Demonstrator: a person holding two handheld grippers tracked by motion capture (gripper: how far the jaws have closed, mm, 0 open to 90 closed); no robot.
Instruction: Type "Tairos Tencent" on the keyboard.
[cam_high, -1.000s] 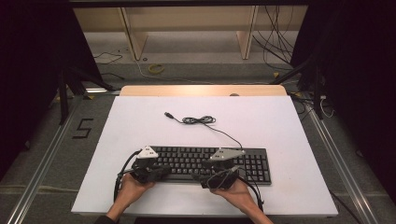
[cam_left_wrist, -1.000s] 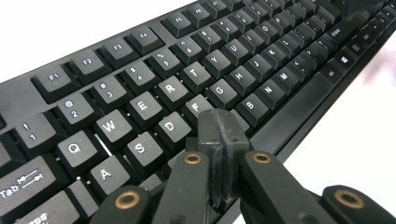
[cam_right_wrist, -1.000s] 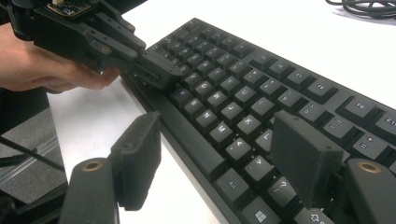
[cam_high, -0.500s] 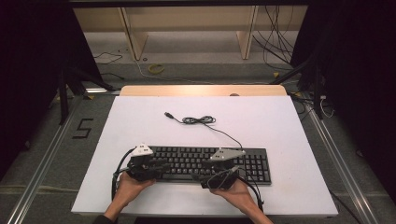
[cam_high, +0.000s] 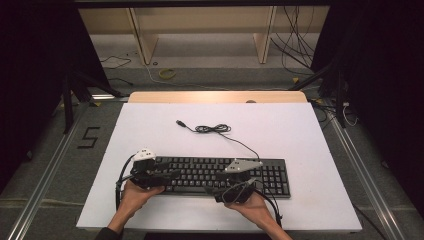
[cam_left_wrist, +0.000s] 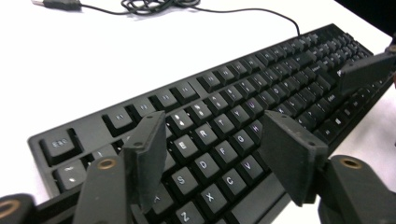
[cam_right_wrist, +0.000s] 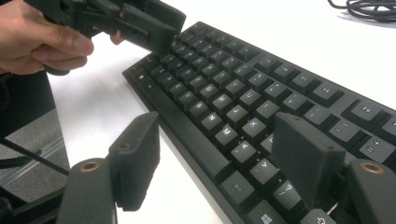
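keyboard (cam_high: 220, 175) work is what i have in hand: it lies flat on the white table (cam_high: 300, 130), near my edge, long side running left to right, its cable (cam_high: 215, 129) coiled loosely further back with the plug lying free.

my left gripper (cam_left_wrist: 210, 154) hovers over the left end, above the letter keys; its jaws have just been opening and now stand wide, with only keys beneath them and nothing held. my right gripper (cam_right_wrist: 215, 154) sits at the front edge toward the middle, jaws also spread wide, the front rim of the keyboard running between them but neither pad pressing on it as far as i can see. in the right gripper view the left gripper (cam_right_wrist: 140, 23) hangs just above the far-left keys.

my read is that i am between grips: the left tongs have let go or are lining up. next i would need both sets of jaws lowered over the front and back rims, closing evenly so the board lifts level rather than twisting. i would mind the cable, which could drag if the board travels far.
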